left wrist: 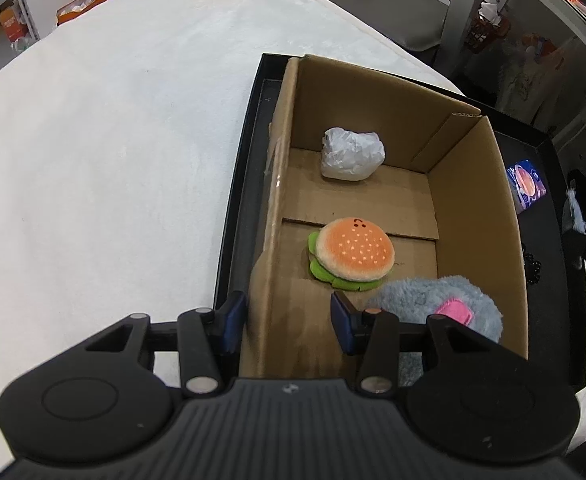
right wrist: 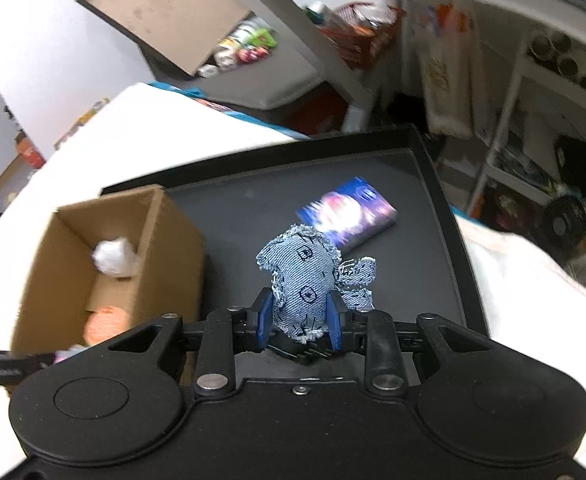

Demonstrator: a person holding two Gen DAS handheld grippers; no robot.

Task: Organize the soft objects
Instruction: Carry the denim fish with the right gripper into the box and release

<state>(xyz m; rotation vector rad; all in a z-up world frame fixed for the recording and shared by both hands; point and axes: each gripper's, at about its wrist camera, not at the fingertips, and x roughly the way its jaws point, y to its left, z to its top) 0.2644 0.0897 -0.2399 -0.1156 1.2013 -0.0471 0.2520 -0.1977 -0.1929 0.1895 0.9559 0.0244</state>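
Frayed denim plush (right wrist: 303, 284) clamped in right gripper (right wrist: 299, 320).
Tilted down over black tray (right wrist: 229, 216); left gripper (left wrist: 285, 320) straddles cardboard box (left wrist: 481, 200) wall, part-open, grip unclear.

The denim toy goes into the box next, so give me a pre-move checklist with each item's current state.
1. Right gripper pinches the denim toy on both sides: ok.
2. Toy lifted off the black tray: cannot tell.
3. Left gripper straddles the cardboard box wall, steadying it: ok.
4. Free floor inside, between the white crumpled bag and the burger plush: ok.
5. Grey fluffy toy fills the near corner, so avoid it: ok.
6. Purple packet lies clear of the path: ok.
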